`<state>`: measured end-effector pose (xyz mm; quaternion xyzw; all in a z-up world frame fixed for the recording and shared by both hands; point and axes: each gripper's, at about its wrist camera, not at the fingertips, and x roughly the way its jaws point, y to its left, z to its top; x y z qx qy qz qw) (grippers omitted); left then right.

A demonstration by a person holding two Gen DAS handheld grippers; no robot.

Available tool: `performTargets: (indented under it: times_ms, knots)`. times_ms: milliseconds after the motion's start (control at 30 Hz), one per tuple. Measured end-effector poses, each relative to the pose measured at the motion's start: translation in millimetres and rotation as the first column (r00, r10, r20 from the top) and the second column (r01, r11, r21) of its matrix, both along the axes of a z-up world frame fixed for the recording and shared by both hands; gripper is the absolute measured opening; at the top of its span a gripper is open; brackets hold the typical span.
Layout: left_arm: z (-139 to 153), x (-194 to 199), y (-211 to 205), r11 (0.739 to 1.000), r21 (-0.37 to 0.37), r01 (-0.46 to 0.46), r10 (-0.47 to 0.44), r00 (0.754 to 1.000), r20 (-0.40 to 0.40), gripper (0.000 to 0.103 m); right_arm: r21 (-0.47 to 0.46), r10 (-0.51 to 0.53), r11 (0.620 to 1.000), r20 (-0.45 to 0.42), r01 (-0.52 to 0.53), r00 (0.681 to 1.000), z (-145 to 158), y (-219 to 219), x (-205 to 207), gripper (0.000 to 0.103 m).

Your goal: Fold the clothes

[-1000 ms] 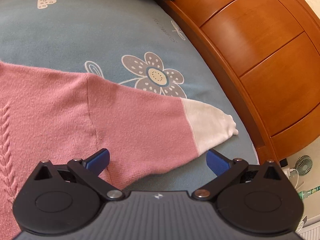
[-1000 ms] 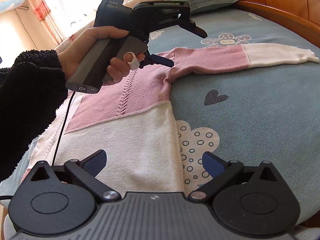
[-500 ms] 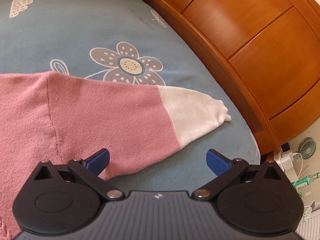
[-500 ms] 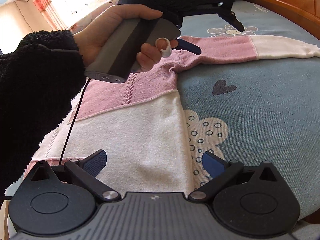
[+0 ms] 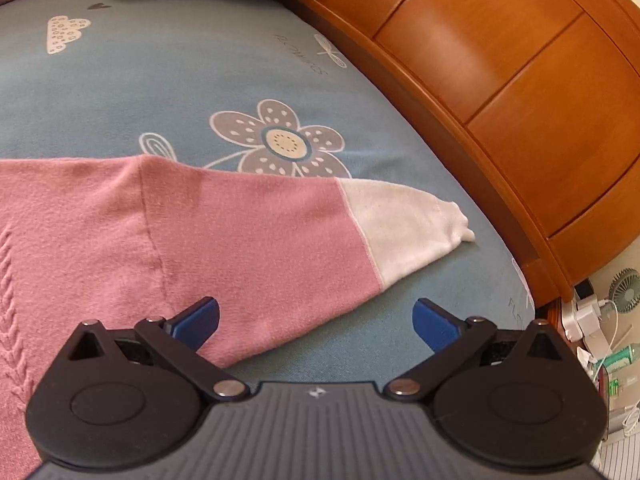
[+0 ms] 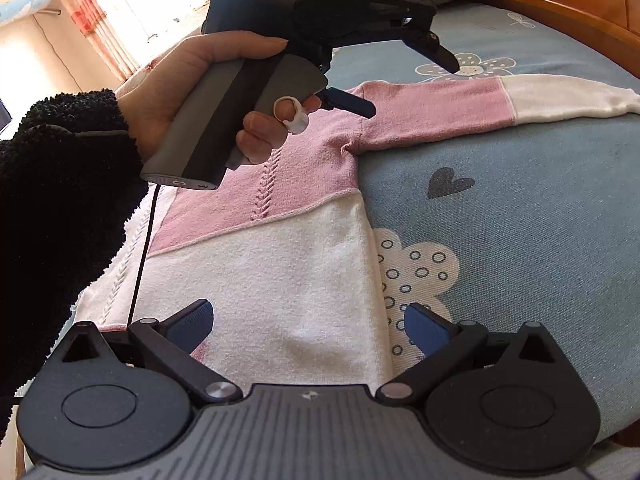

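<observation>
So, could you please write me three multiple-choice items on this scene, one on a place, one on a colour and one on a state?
1. Where does the sweater lie?
A. On the blue patterned bedsheet
B. In a drawer
C. On the floor

2. What colour is the end of the outstretched sleeve?
A. Black
B. White
C. Green

3. How does the left claw stand?
A. Shut on the sleeve
B. Shut on nothing
C. Open, above the sleeve

Answers:
1. A, the sweater is spread flat on the sheet with flower and heart prints.
2. B, the pink sleeve turns white near the cuff in both views.
3. C, its blue fingers stand wide apart with no cloth pinched between them; the right claw is open too.
</observation>
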<state>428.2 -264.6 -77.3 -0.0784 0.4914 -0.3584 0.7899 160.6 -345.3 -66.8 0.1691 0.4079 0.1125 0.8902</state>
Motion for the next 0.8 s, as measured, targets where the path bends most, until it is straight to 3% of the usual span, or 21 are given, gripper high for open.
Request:
performTargets:
  times_ms: [100,167,267,500,633,800]
  knots:
    - [-8,4,12,0.996,0.055,-0.07,0.067,0.997,0.049,0.102,-0.01,0.0,1.0,-0.002,0.0,1.0,-1,1,1,0.103]
    - [-19,6,20,0.994,0.058,-0.092,0.091,0.995,0.031,0.102,-0.015,0.002,1.0,-0.004,-0.002,1.0,-1,2,2,0.103]
    - [-27,-1,25,0.996,0.038,-0.081,0.082,0.996,-0.026,0.102,-0.014,0.008,1.0,-0.003,-0.008,1.0,-1,4,1,0.103]
    - [-8,-18,39,0.999,-0.016,-0.049,0.049,0.999,0.0,0.102,-0.007,0.007,1.0,-0.008,-0.007,1.0,-1,4,1,0.103]
    - [-32,-13,39,0.995,-0.017,-0.101,0.099,0.989,-0.108,0.102,-0.008,0.014,1.0,-0.011,-0.014,1.0,-2,5,1,0.103]
    - [-21,-25,40,0.995,-0.051,-0.086,0.082,0.993,-0.08,0.102,-0.009,0.009,1.0,-0.015,-0.009,1.0,-3,5,2,0.103]
